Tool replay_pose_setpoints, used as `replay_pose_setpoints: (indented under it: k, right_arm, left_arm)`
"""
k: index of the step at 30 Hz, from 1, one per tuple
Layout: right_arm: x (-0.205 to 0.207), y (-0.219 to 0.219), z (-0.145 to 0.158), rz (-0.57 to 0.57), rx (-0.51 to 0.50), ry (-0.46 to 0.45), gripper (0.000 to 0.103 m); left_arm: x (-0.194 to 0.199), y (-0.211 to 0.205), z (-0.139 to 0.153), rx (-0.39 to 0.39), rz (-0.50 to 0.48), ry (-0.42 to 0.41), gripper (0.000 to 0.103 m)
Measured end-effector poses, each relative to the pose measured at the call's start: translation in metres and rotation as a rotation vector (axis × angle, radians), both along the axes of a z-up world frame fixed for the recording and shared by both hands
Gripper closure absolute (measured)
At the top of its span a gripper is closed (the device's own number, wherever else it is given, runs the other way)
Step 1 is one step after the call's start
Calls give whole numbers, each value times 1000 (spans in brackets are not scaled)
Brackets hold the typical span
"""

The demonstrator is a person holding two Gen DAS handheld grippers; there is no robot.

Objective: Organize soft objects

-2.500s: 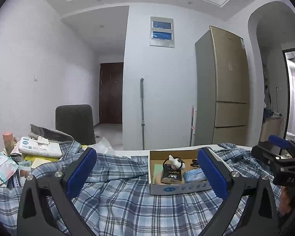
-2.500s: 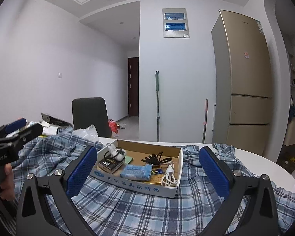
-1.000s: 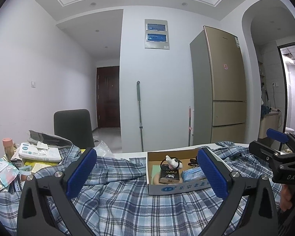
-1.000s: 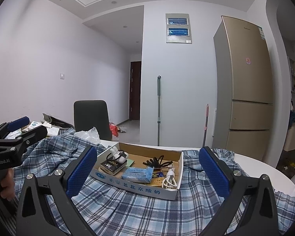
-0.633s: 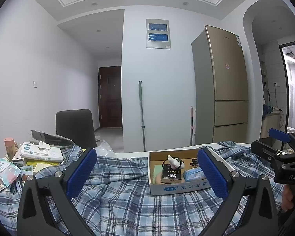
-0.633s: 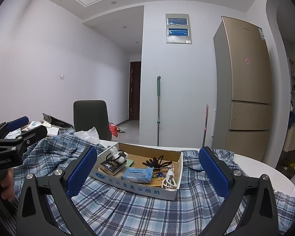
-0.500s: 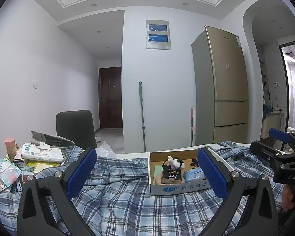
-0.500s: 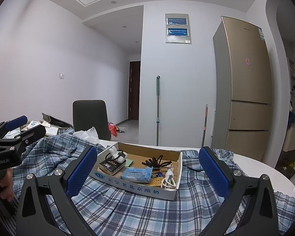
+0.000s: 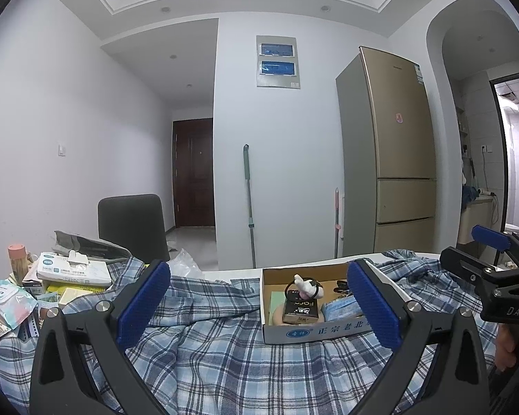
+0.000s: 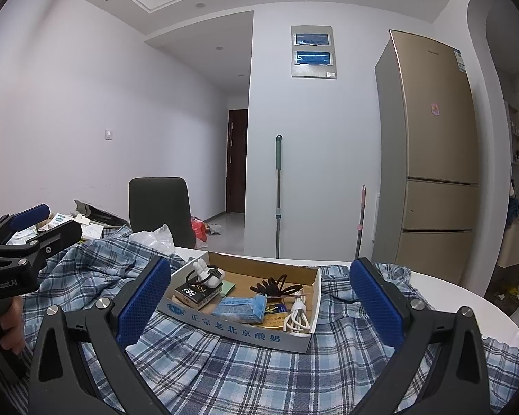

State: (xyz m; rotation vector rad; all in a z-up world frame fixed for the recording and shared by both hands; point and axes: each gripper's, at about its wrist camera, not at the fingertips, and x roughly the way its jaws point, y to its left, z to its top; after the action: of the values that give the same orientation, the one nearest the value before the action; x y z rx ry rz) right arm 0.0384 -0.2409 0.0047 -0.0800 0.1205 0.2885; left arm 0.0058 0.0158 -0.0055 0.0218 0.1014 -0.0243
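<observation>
- The blue plaid shirt (image 9: pixel 225 356) lies spread and rumpled over the white table (image 10: pixel 467 297), covering most of it; this is my landmark.
- A shallow cardboard box (image 10: pixel 245 325) sits on top of the shirt, near its middle, holding a white cable (image 10: pixel 297 314), black hair ties (image 10: pixel 276 285), a blue packet (image 10: pixel 240 307) and a small black carton (image 10: pixel 193 292) with a white figurine on it.
- My left gripper (image 9: pixel 256 302) hovers above the shirt's near edge, jaws wide apart, gripping nothing; the pads touch no cloth, and the box shows between them.
- My right gripper (image 10: pixel 259 302) hangs over the shirt's right half, jaws equally wide apart and empty, framing the box.
- Each gripper shows in the other's view, with my fingers on the handle.
- Left of the shirt, a clutter of tissue packs (image 9: pixel 72 271) and wipes (image 9: pixel 7 302) lies beside its edge.
- Behind the shirt stand a dark chair (image 9: pixel 131 226), a mop (image 9: pixel 248 204) against the wall, and a gold fridge (image 9: pixel 394 159).
</observation>
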Motion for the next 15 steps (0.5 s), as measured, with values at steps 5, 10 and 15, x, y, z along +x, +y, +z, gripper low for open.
replay_pose_setpoints:
  k: [5,10,15]
  right_arm:
    - [-1,0,0,0,1,-4,0]
    - [-1,0,0,-1,0,-4,0]
    - [-1,0,-1,0,0,-7,0]
  left_arm:
    - [0,0,0,1,-1,-6,0]
    - [0,-1,-1,3,0,-7,0]
    - [0,0,-1,3,0,-7,0]
